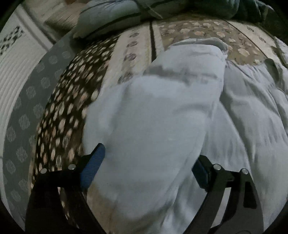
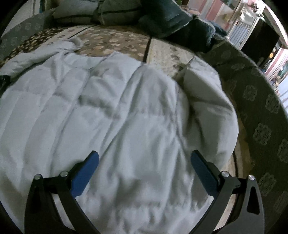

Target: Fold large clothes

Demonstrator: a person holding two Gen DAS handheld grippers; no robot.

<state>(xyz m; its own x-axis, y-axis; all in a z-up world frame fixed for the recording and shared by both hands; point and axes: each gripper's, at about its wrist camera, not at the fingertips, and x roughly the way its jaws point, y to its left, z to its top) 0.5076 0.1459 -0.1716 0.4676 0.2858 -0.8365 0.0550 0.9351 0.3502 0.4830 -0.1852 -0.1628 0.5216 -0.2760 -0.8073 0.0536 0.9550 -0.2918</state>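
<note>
A large pale grey-white quilted garment (image 1: 162,117) lies spread on a patterned bed cover (image 1: 75,100). In the left wrist view a folded-over part, perhaps a sleeve, runs toward my left gripper (image 1: 149,158). The jaws stand wide apart with the cloth lying between the blue pads (image 1: 93,163); they do not pinch it. In the right wrist view the garment (image 2: 111,115) fills the middle, its right edge rolled over. My right gripper (image 2: 144,162) is open just above the cloth, holding nothing.
Grey-green pillows (image 2: 111,10) and a dark cushion (image 2: 167,18) lie at the head of the bed. A grey patterned border (image 2: 261,129) runs along the bed's right edge; the same border (image 1: 23,122) runs along the left. Room furniture (image 2: 252,23) stands at the far right.
</note>
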